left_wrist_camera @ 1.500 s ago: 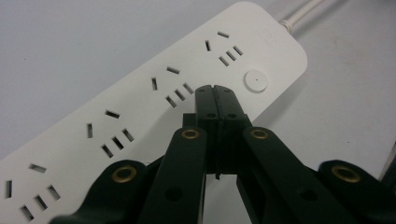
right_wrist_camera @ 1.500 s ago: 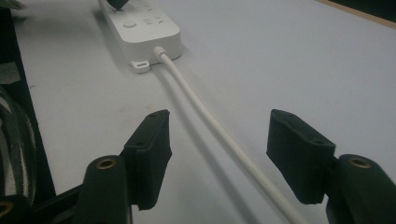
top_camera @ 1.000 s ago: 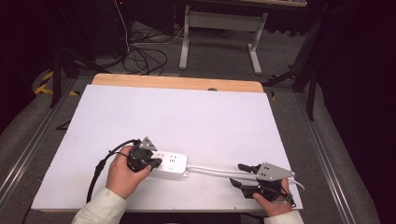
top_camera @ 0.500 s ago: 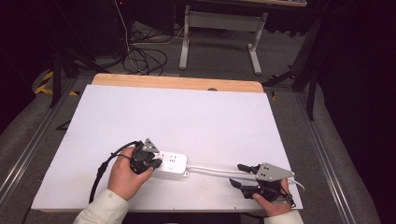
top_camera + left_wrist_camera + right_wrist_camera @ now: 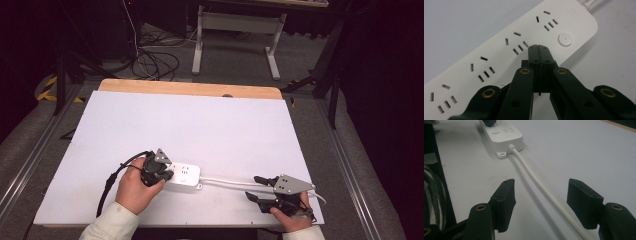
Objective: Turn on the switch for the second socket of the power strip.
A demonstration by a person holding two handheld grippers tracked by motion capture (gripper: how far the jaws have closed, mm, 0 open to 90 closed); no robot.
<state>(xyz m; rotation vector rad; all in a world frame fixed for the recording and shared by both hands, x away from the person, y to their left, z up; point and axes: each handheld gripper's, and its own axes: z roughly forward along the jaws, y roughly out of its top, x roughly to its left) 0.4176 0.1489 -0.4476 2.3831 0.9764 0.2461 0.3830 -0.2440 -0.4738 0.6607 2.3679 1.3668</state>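
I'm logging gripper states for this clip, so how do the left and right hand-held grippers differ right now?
The left hand-held gripper has its jaws shut together, while the right hand-held gripper has its jaws wide open. The left one's tip is over the top of the white power strip beside its round button; the right one straddles the strip's white cable without gripping it. Both are black, held low by a hand at the table's near edge.

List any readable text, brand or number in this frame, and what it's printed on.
None can be read.
Power strip: a faint embossed mark near its cable end, beside the round button, too faint and blurred to read.
Left gripper and right gripper: no lettering visible.
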